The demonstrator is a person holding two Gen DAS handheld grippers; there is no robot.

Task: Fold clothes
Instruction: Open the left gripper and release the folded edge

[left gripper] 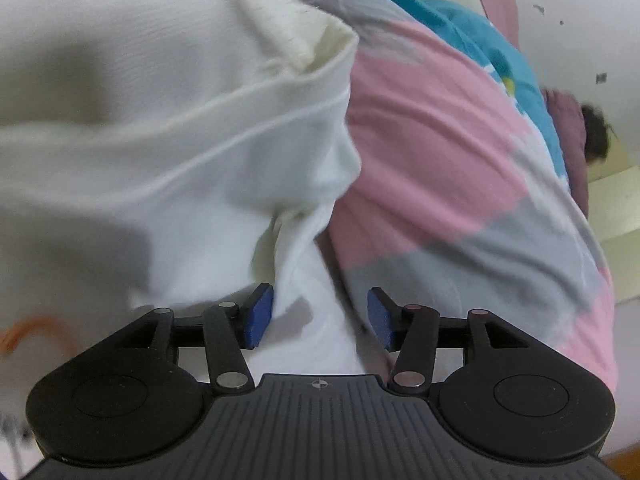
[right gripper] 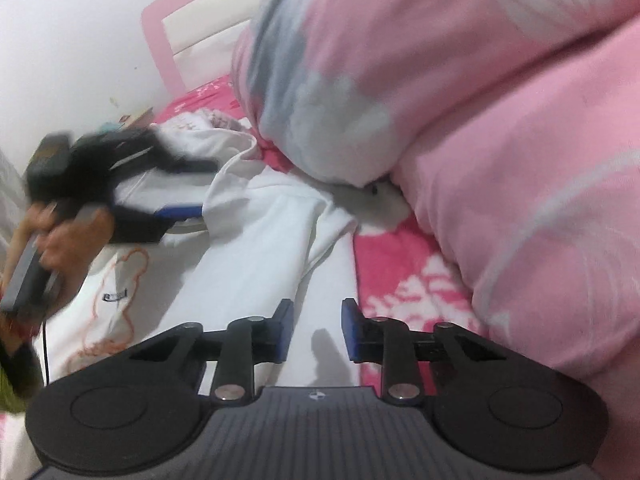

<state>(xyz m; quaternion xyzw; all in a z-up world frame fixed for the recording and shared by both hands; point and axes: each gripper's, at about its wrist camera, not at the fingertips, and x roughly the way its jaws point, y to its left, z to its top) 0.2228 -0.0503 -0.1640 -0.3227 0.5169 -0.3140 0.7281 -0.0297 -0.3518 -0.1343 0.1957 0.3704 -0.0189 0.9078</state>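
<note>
Garment: white top lies spread on the bed, its bunched hem just beside the pink quilt.
Left gripper: fingers spread, white cloth lying between them but no pad pressing on it.
Right gripper: fingers partly apart over the white top, pinching nothing.
Left hand: seen from the right wrist, holding its gripper low at the garment's far edge.
Risk: loose folds may slip out if the fingers close on one thin layer.
Risk: the quilt crowding the hem could get caught up in the fold.
</note>
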